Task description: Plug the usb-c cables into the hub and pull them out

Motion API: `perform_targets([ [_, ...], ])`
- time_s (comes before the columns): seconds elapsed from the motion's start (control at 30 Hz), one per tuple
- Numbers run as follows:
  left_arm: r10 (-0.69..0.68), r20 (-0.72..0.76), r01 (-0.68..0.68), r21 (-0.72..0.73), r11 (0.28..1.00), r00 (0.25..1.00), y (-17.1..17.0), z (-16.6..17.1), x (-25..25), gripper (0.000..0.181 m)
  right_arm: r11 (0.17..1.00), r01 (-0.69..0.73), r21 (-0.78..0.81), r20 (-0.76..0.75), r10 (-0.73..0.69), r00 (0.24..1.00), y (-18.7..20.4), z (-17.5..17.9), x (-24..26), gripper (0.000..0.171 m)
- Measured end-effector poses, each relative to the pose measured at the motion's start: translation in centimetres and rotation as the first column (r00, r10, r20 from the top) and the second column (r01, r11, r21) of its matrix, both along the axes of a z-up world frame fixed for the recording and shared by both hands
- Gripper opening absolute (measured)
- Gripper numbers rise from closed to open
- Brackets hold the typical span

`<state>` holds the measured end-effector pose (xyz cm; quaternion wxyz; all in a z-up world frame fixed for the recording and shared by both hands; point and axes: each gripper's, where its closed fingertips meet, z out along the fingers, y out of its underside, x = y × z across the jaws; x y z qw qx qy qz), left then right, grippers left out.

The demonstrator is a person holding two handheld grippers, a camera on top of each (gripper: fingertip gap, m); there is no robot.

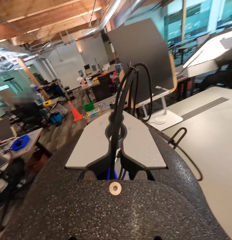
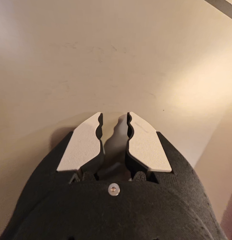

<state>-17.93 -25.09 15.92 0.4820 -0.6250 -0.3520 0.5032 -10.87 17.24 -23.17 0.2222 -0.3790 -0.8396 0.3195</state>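
In the left wrist view my left gripper (image 1: 116,117) is shut on a bundle of black braided usb-c cables (image 1: 127,85). The bundle is lifted high above the table and loops up past the fingertips, tied together near its top. Another stretch of black cable (image 1: 177,136) lies on the white table (image 1: 203,142) to the right. In the right wrist view my right gripper (image 2: 115,114) is open and empty, its tips close over the bare cream tabletop (image 2: 112,58). No hub shows in either view.
A grey panel in a wooden frame (image 1: 145,65) stands behind the cables on a white base (image 1: 164,118). A dark strip (image 1: 203,109) runs across the table. Beyond are desks, an orange cone (image 1: 75,113) and a green bin (image 1: 88,106) on the floor. There is about 60 cm between the tips of the two grippers.
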Motion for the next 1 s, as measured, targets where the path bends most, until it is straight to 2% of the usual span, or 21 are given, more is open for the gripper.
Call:
perform_targets([
  [0.03,-0.038,-0.01,0.038,0.01,0.999,0.999,1.3,0.6,0.4,0.008,1.0,-0.008,-0.006,0.001,0.008,1.0,-0.2,0.0,0.1,0.036],
  [0.13,-0.17,-0.007,0.171,0.059,0.984,0.985,5.3,1.1,1.7,0.008,0.997,-0.033,-0.071,-0.003,0.033,0.999,-1.2,0.7,0.5,0.037],
  [0.27,-0.357,0.045,0.348,0.133,0.928,0.933,11.0,-1.4,3.1,0.008,0.943,-0.057,-0.327,-0.039,0.047,0.998,-3.1,3.5,0.7,0.037],
  [0.37,-0.462,0.092,0.447,0.149,0.882,0.882,15.0,-5.5,4.0,0.008,0.884,-0.038,-0.466,-0.061,0.011,0.998,-3.0,5.1,0.3,0.038],
  [0.6,-0.584,0.244,0.517,0.287,0.806,0.775,21.9,-16.9,5.1,0.008,0.881,-0.073,-0.468,-0.081,0.04,0.996,-3.2,5.4,0.4,0.038],
  [0.73,-0.625,0.277,0.49,0.425,0.761,0.73,23.5,-20.9,5.9,0.008,0.9,-0.123,-0.418,-0.138,0.071,0.988,-3.7,5.6,0.3,0.039],
  [0.8,-0.612,0.301,0.448,0.466,0.763,0.731,23.3,-22.4,6.0,0.008,0.912,-0.151,-0.381,-0.167,0.093,0.982,-4.0,5.5,0.3,0.039],
  [0.9,-0.572,0.35,0.378,0.486,0.788,0.742,22.3,-24.6,6.0,0.008,0.93,-0.178,-0.322,-0.185,0.123,0.975,-4.4,5.2,0.1,0.039],
  [1.0,-0.494,0.431,0.306,0.435,0.847,0.755,20.6,-27.0,5.9,0.008,0.946,-0.209,-0.248,-0.184,0.166,0.969,-4.9,4.5,-0.2,0.039],
])
